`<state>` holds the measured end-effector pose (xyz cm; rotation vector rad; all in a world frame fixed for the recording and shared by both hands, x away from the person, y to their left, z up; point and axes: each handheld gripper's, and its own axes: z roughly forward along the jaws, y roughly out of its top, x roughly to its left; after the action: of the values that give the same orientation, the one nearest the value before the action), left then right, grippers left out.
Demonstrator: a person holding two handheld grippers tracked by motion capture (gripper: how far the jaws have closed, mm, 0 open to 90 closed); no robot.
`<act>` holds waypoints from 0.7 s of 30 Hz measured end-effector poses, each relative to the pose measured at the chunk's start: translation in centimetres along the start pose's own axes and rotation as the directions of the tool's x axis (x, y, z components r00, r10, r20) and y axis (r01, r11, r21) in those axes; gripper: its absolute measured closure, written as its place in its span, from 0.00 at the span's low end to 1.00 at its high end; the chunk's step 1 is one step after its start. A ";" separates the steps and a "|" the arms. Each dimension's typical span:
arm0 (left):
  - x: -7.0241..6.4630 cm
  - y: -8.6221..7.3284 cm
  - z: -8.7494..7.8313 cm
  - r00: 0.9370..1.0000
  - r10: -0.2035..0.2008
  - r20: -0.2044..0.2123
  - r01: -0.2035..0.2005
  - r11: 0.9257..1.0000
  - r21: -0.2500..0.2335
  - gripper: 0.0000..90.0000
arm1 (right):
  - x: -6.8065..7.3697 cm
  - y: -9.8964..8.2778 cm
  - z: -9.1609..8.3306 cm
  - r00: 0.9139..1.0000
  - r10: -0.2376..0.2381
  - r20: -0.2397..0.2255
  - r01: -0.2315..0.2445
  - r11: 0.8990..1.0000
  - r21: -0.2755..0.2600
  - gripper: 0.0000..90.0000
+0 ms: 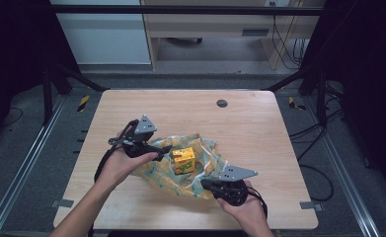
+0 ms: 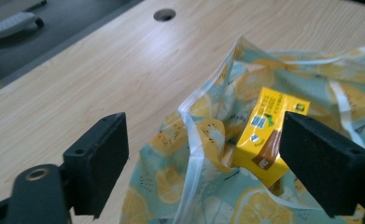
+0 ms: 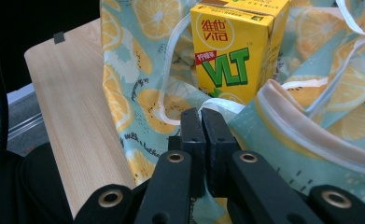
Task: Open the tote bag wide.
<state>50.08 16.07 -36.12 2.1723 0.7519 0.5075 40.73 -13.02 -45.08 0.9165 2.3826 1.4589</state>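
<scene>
On the pale wood-grain bench (image 1: 259, 123), with its round dark grommet hole (image 1: 221, 103) near the far edge, lies a crumpled, glossy plastic bag (image 1: 163, 173), teal with orange-slice and kiwi prints and white seams along its edges. In its open mouth stands a small yellow drink carton (image 1: 184, 160), a crisp-edged rectangular box. In the right gripper view its face reads "VLT" in bold green letters, with a white-ringed circle of characters above and a small orange tag too small to read. The left gripper view catches the carton's side, with a printed code patch, a brown band and a foil straw spot.

The left tongs (image 2: 203, 163) stand wide apart, matte black blocky pads either side of the bag's white seam, not touching it. The right tongs (image 3: 202, 140) are pressed tight together at the bag's near rim, a white strap at their tips; whether film is actually pinched between them I cannot tell.
</scene>
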 end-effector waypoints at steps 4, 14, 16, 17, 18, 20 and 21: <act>-0.2 0.0 0.9 1.000 0.020 -0.023 -0.018 0.998 0.060 0.22 | 0.0 -0.1 0.0 1.000 0.001 -0.001 -0.001 1.000 0.003 0.98; -0.3 -0.4 2.0 0.997 0.083 -0.004 -0.082 0.991 0.106 0.73 | -0.1 -0.2 0.0 1.000 0.002 0.008 -0.002 1.000 0.005 0.97; -0.1 -0.4 1.8 0.997 0.077 0.001 -0.077 0.993 0.091 0.84 | -0.1 -0.2 0.0 1.000 0.003 0.007 -0.003 1.000 0.004 0.97; -0.1 -0.4 1.8 0.997 0.077 0.001 -0.077 0.993 0.091 0.89 | -0.1 -0.2 0.0 1.000 0.003 0.007 -0.003 1.000 0.004 0.97; 0.1 -0.4 1.5 0.998 0.070 0.009 -0.070 0.995 0.075 0.89 | -0.1 -0.2 0.0 1.000 0.002 0.008 -0.002 1.000 0.005 0.97; 0.1 -0.5 1.3 0.997 0.071 0.018 -0.072 0.994 0.079 0.96 | -0.1 -0.2 0.0 1.000 -0.003 0.008 0.003 1.000 0.007 0.97; 0.1 -0.6 1.2 0.997 0.071 0.023 -0.073 0.994 0.083 0.96 | -0.1 -0.2 0.0 1.000 -0.003 0.008 0.003 1.000 0.007 0.97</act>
<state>50.66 15.83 -37.34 2.2861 0.6977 0.4980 40.69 -13.13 -45.31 0.9186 2.3841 1.4434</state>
